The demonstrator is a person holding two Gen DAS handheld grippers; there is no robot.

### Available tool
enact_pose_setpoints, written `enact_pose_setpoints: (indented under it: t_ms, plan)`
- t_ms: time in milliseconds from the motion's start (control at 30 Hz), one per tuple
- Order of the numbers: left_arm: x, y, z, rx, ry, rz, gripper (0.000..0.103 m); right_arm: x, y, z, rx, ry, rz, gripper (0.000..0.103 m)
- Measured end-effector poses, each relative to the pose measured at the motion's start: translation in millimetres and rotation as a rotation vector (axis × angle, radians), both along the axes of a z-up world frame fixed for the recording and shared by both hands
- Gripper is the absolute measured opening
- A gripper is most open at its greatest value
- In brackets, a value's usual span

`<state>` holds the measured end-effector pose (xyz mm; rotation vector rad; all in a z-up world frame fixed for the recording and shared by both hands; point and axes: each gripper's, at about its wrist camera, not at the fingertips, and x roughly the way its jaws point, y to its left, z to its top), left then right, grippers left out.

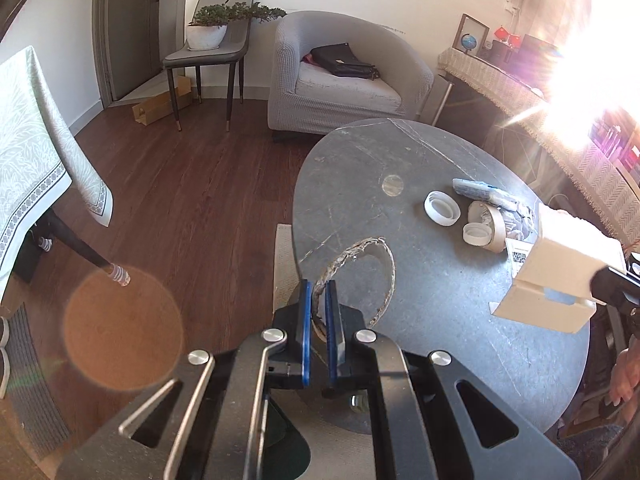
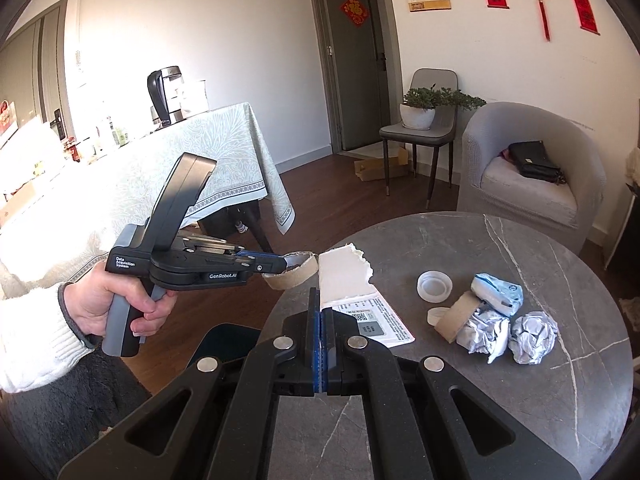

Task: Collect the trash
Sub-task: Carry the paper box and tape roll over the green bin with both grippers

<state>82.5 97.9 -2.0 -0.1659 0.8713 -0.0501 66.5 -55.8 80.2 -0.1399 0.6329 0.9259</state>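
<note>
My left tool (image 1: pixel 317 292) is clamped on a torn cardboard ring (image 1: pixel 360 272), held over the near edge of the round desk (image 1: pixel 400 152). My right tool (image 2: pixel 320 304) is pinched tight on a torn white box flap (image 2: pixel 344 272). Ahead to its right lie crumpled paper (image 2: pixel 534 336), caps (image 2: pixel 434 286) and a tape core (image 2: pixel 458 316).

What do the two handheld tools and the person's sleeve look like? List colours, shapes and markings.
Left tool: black body with a grey pistol grip, blue finger pads, white lettering "GenRobot.AI" and "Data Acquisition System". Right tool: black fingers lined with blue ribbed pads, black linkage bars with round silver pivot pins. The sleeve is white knit over a grey cuff. No cables are visible.
</note>
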Motion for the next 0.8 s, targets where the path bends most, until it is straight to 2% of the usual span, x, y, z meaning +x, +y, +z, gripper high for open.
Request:
enact_pose_setpoints:
  t_ms: [267,800]
  plan:
    - [-38,43,-14,-0.013,0.039,0.058,0.008,-9,53,-1,-0.017,0.013,0.084,0.0]
    - [-89,111,-76,-0.046,0.209,0.143,0.008,-16,148,-34,-0.132,0.107,0.177,0.0]
